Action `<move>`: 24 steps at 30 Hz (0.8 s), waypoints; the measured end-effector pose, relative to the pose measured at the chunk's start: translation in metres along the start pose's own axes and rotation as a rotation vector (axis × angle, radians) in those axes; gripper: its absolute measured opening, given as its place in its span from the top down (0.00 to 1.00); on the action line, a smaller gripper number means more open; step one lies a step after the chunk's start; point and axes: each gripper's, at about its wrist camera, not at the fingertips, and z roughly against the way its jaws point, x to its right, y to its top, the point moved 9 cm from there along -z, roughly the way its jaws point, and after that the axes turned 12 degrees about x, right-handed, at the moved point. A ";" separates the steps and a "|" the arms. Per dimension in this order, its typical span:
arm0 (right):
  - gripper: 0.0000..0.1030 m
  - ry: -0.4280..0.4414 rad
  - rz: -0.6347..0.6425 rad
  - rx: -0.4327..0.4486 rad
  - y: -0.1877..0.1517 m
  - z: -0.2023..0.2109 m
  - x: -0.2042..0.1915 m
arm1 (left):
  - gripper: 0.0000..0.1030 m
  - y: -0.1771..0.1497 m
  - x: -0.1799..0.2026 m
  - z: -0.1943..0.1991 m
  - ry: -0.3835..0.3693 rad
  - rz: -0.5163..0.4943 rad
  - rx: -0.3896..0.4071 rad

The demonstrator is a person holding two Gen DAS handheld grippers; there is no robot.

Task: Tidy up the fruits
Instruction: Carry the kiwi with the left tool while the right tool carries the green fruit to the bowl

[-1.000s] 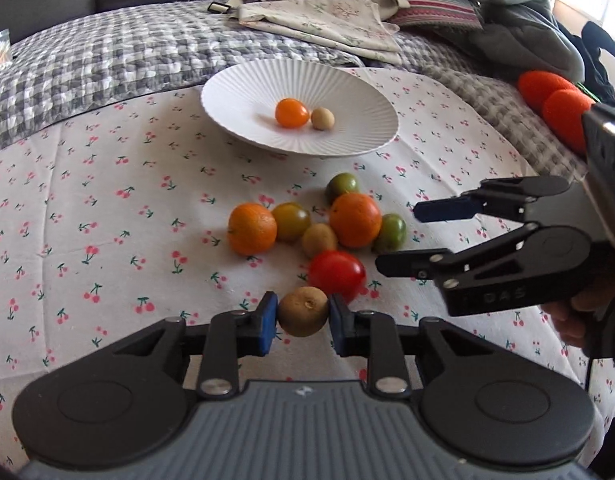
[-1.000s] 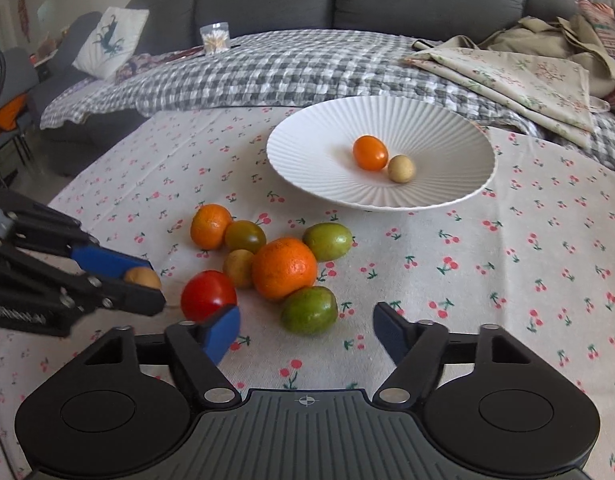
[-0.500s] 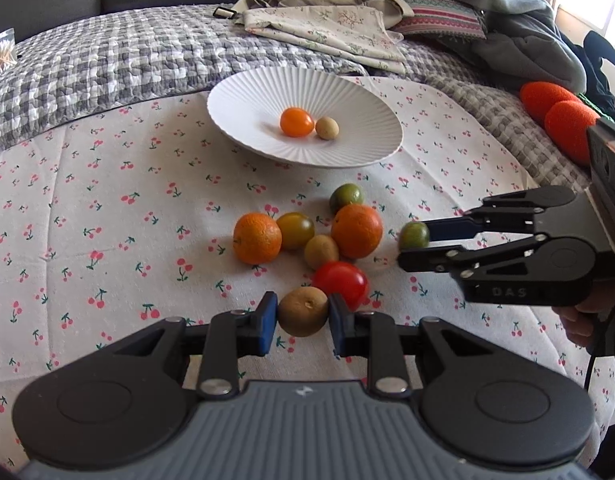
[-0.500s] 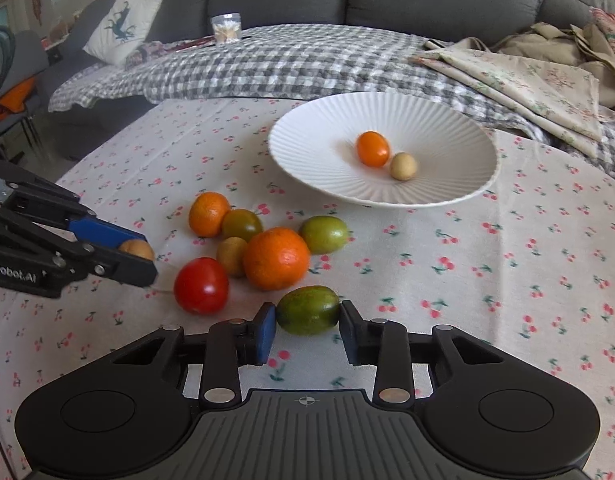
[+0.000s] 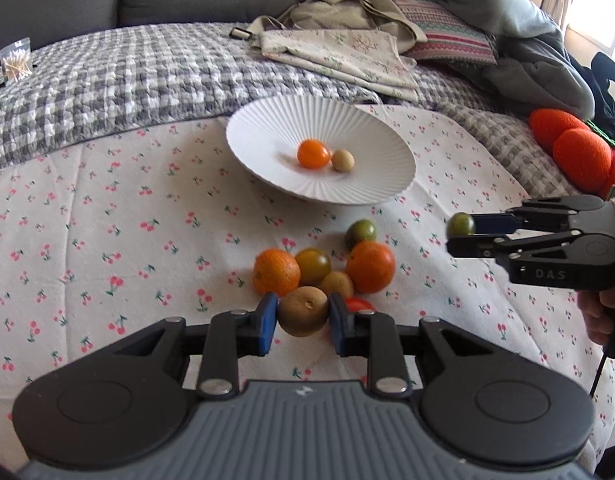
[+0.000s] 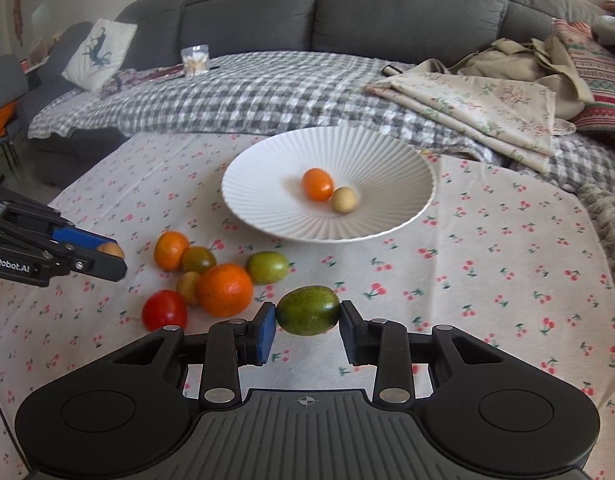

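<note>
The left gripper (image 5: 303, 322) pinches a round, matte brown fruit (image 5: 303, 311) squarely between its blue pads, held clear of the cherry-print tablecloth (image 5: 107, 240). The right gripper (image 6: 307, 330) clamps a smooth, oval green fruit (image 6: 307, 310) the same way (dark-skinned, slightly glossy). In the right wrist view, at about 12 o'clock from that fruit, sits the white ribbed plate (image 6: 267, 168) holding a small orange tomato (image 6: 317, 184) touching a pale beige fruit (image 6: 344, 200). At 10 o'clock, the loose cluster (image 6: 211, 276) of oranges, tomatoes and green fruit lies bunched together.
</note>
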 end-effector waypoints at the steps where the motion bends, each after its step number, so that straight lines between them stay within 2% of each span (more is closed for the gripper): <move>1: 0.67 -0.007 -0.004 0.003 0.001 0.001 0.002 | 0.75 0.001 -0.002 0.000 0.006 -0.001 0.004; 8: 0.67 -0.025 -0.048 0.023 0.008 0.004 0.016 | 0.75 0.015 -0.011 -0.003 0.028 0.006 0.032; 14: 0.67 -0.020 -0.068 0.055 0.020 0.006 0.019 | 0.75 0.039 -0.010 -0.010 0.026 -0.011 0.093; 18: 0.67 -0.021 -0.073 0.076 0.028 0.006 0.020 | 0.75 0.056 -0.001 -0.024 0.010 -0.044 0.136; 24: 0.67 -0.027 -0.069 0.093 0.042 -0.005 0.023 | 0.75 0.075 0.019 -0.056 -0.017 -0.101 0.147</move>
